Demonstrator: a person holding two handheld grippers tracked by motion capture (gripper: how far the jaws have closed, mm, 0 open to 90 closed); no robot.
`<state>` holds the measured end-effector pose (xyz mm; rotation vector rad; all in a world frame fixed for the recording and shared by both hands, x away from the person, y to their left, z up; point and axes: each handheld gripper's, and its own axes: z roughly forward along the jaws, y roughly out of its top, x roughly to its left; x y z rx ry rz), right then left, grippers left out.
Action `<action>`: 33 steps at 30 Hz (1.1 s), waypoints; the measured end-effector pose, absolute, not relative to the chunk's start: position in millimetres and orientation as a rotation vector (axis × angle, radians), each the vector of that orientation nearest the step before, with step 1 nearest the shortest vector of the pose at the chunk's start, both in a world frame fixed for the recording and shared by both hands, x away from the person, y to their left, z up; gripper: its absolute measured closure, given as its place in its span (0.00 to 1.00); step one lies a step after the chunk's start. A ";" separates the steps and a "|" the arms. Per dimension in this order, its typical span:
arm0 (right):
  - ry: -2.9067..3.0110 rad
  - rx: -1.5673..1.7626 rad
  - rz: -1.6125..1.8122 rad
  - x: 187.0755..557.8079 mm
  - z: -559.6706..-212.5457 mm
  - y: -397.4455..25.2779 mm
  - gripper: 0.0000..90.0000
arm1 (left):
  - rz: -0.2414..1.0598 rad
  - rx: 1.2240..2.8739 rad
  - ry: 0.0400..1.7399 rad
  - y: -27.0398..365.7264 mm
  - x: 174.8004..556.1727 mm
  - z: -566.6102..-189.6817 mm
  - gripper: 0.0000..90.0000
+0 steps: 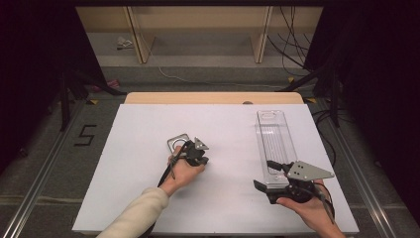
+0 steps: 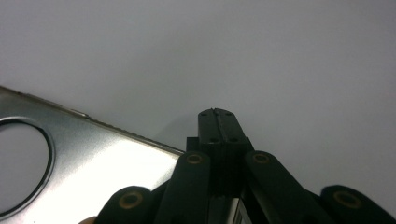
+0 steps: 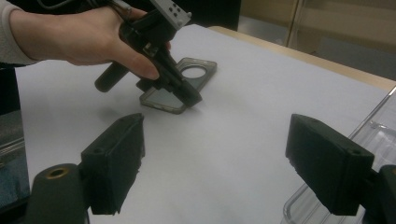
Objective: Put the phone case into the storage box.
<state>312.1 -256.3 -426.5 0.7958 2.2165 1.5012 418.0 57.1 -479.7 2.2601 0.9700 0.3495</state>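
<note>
- High view: the left gripper (image 1: 198, 154) sits near the middle of the white table (image 1: 138, 163), held in the left hand (image 1: 184, 171), its tip down at the near edge of a small metal plate (image 1: 177, 144) with a round hole. The plate lies flat on the table.
- High view: the right gripper (image 1: 270, 178) is at the near right, held in the right hand (image 1: 309, 206), its jaws set wide at the near end of a long clear tray (image 1: 275, 141) (the tray runs away from the person along the right side).
- Left gripper view: the left gripper (image 2: 218, 113) has its jaws pressed together, nothing visible between them. The tips rest just past the plate (image 2: 93, 158), whose shiny face and hole lie to the left. I cannot tell whether the tips touch its edge.
- Right gripper view: the right gripper (image 3: 212, 158) has its jaws well apart, with bare table (image 3: 261, 107) between them. The tray (image 3: 373, 135) shows by the right jaw.
- Right gripper view: farther off, the left hand (image 3: 88, 39) tilts the left gripper (image 3: 192, 99) down, its closed tip at the plate's (image 3: 187, 81) near corner.
</note>
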 end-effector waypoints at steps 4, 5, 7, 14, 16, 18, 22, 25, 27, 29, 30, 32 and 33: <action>2.219 0.796 1.498 312.2 -426.3 -255.7 0.23 | 0.344 2.274 0.964 65.1 411.5 -478.9 1.00; 2.219 0.796 1.497 312.3 -426.5 -255.6 0.23 | 0.345 2.281 0.962 67.4 410.4 -478.3 1.00; 2.218 0.797 1.497 312.4 -426.5 -255.5 0.23 | 0.341 2.283 0.963 72.1 408.1 -477.3 1.00; 2.216 0.802 1.500 313.0 -426.9 -255.7 0.23 | 0.331 2.273 0.974 87.1 402.9 -476.1 1.00; 2.218 0.799 1.497 312.9 -426.6 -255.5 0.23 | 0.330 2.271 0.972 87.3 402.9 -476.3 1.00; 2.219 0.799 1.496 312.8 -426.6 -255.4 0.23 | 0.338 2.283 0.964 86.5 402.5 -476.1 1.00; 2.217 0.797 1.497 312.8 -426.4 -255.8 0.23 | 0.338 2.288 0.960 85.8 402.1 -476.5 1.00; 2.216 0.801 1.501 312.4 -426.1 -255.9 0.23 | 0.336 2.280 0.923 86.5 400.2 -471.6 0.95; 2.216 0.798 1.500 312.2 -426.0 -255.8 0.23 | 0.345 2.284 0.873 87.8 397.8 -463.0 0.87; 2.218 0.795 1.498 312.0 -425.8 -256.1 0.23 | 0.374 2.281 0.817 90.5 395.4 -452.1 0.76; 2.217 0.794 1.501 312.1 -426.0 -256.1 0.23 | 0.393 2.296 0.784 92.3 394.5 -447.0 0.69; 2.218 0.794 1.501 311.8 -425.9 -256.4 0.23 | 0.424 2.338 0.723 96.8 392.9 -438.6 0.54; 2.218 0.793 1.502 311.7 -425.9 -256.4 0.23 | 0.429 2.358 0.701 98.9 392.0 -435.9 0.48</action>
